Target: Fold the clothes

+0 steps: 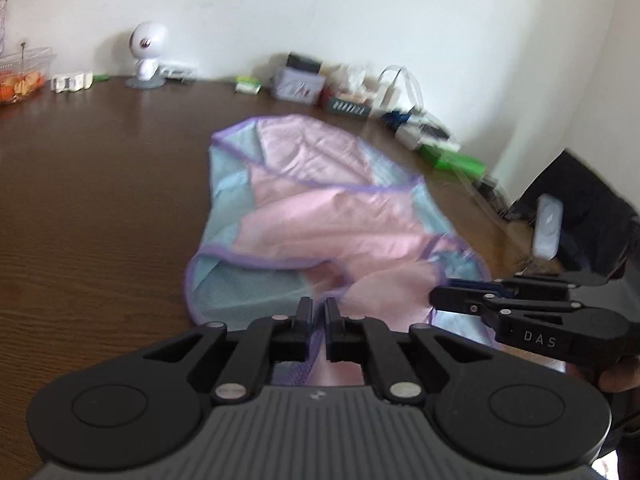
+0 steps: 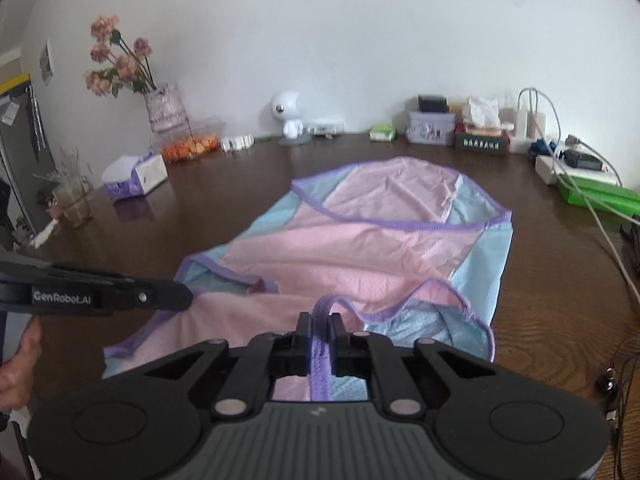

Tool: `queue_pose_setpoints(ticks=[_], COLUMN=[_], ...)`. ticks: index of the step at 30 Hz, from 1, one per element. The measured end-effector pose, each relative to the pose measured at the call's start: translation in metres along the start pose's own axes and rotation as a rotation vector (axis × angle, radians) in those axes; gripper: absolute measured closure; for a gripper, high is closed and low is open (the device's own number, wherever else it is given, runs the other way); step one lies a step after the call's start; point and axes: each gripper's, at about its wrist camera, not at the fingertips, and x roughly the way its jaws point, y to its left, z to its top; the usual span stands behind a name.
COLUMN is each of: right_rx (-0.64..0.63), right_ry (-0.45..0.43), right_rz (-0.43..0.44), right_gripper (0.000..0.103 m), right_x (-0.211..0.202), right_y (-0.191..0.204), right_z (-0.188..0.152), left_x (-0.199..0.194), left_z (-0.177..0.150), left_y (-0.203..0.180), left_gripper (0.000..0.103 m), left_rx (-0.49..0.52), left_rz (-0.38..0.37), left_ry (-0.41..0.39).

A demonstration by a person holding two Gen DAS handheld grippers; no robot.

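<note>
On the brown wooden table (image 2: 540,280) lies one garment (image 2: 360,248), pink and pale blue mesh with purple binding, spread across the middle with its near hem lifted. Bare wood stays open to the left of it, while the far edge and right side along the wall are crowded (boxes, chargers, cables). One white figurine (image 2: 289,114) stands at the back and one vase of flowers (image 2: 164,108) to the left. Two grippers work the near hem: the right gripper (image 2: 320,330) tilts downward, pinching a loop of purple binding, and the left gripper (image 1: 319,312), also angled down, is pressed together on the cloth's edge.
</note>
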Motion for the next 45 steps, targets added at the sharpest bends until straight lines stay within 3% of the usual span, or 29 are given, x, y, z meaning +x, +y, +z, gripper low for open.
queue_pose_setpoints(ticks=[2,4,7,10,11,14,16,18,21,24,25,27,28,30,33,35,36,39,40,41,42,45], right_rx=[-0.002,0.011,0.025,0.021,0.009,-0.038,-0.071,-0.157,-0.235,-0.228,-0.221,-0.158,-0.132,-0.086,-0.159,-0.151,-0.133,-0.052,-0.038,-0.028,-0.016,0.019], right_ry=[0.039,0.022,0.004,0.032,0.037,0.031,0.038,0.035,0.047,0.081,0.097,0.056,0.019,-0.052,-0.023,0.030,0.041,0.070,0.076,0.064,0.054,0.058], right_rz=[-0.045,-0.015,0.066,0.108,0.118,0.087,0.078,0.050,0.031,0.056,0.078,0.107,0.093,0.059,-0.168,-0.246,-0.243,-0.198,-0.194,-0.186,-0.175,-0.208], right_gripper=[0.079,0.077,0.072,0.072,0.073,0.076,0.088,0.092,0.093,0.092,0.092,0.092,0.090,0.080,0.078,0.078,0.078,0.080,0.090,0.094,0.099,0.099], right_x=[0.006,-0.008,-0.038,-0.054,-0.055,-0.056,-0.055,-0.057,-0.065,-0.075,-0.077,-0.082,-0.081,-0.078,-0.039,-0.020,-0.017,-0.010,-0.008,-0.008,-0.009,-0.011], right_y=[0.001,-0.005,-0.017,-0.020,-0.021,-0.017,-0.014,-0.010,-0.014,-0.019,-0.024,-0.031,-0.035,-0.044,-0.037,-0.045,-0.051,-0.060,-0.061,-0.061,-0.061,-0.067], right_z=[-0.006,-0.012,-0.022,-0.038,-0.044,-0.055,-0.060,-0.065,-0.070,-0.071,-0.066,-0.044,-0.029,0.000,0.021,0.023,0.018,0.003,-0.002,-0.005,-0.006,-0.004], left_x=[-0.009,-0.026,-0.035,-0.030,-0.031,-0.036,-0.040,-0.047,-0.058,-0.065,-0.069,-0.076,-0.074,-0.055,-0.007,0.010,0.015,0.023,0.024,0.023,0.022,0.013], left_z=[-0.008,-0.017,-0.031,-0.043,-0.046,-0.049,-0.052,-0.058,-0.066,-0.062,-0.054,-0.028,-0.015,0.007,0.025,0.024,0.022,0.018,0.018,0.018,0.018,0.012], left_y=[0.007,0.012,0.018,0.022,0.023,0.030,0.033,0.034,0.030,0.029,0.031,0.034,0.033,0.033,0.040,0.043,0.043,0.043,0.045,0.049,0.053,0.060], left_gripper=[0.070,0.054,0.057,0.080,0.083,0.085,0.087,0.088,0.088,0.087,0.085,0.067,0.053,0.052,0.056,0.059,0.059,0.084,0.095,0.100,0.100,0.100], left_rx=[0.002,0.020,0.043,0.057,0.057,0.036,0.041,0.052,0.064,0.034,0.026,0.044,0.078,0.138,0.124,0.117,0.122,0.123,0.112,0.083,0.053,-0.009], left_rz=[-0.031,-0.088,-0.155,-0.144,-0.129,-0.134,-0.132,-0.125,-0.120,-0.145,-0.132,-0.075,-0.035,0.026,0.104,0.109,0.103,0.146,0.159,0.155,0.157,0.180], left_ry=[-0.012,-0.047,0.001,0.065,0.058,0.068,0.065,0.063,0.086,0.143,0.118,0.003,-0.047,-0.092,-0.011,0.022,0.026,0.000,-0.006,-0.005,-0.006,-0.018])
